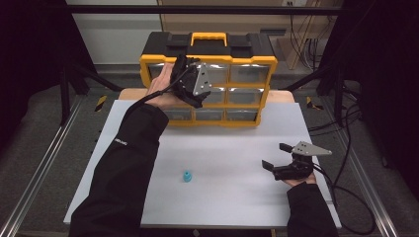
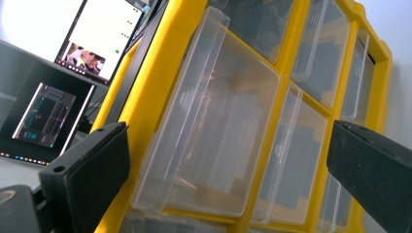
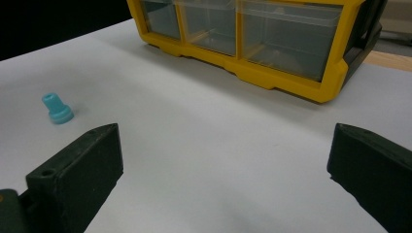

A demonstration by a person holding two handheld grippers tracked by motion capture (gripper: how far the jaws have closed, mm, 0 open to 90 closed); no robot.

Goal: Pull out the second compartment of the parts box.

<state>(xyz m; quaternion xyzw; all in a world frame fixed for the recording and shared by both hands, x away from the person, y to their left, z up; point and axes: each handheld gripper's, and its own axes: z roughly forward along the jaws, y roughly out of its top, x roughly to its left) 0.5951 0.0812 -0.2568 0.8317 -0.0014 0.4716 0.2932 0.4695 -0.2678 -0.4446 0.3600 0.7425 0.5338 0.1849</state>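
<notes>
Left gripper (image 1: 190,79) is up at the yellow plastic drawer cabinet with the black top and yellow handle (image 1: 254,63), jaws spread wide across a clear plastic drawer (image 2: 214,126) in its upper left. The cabinet stands at the far edge of the white table (image 1: 232,207), all its drawers pushed in; I can't make out anything inside them. Right gripper (image 1: 276,156) rests low on the table, jaws wide open. A small blue plastic cap (image 1: 187,176) stands alone mid-table.
</notes>
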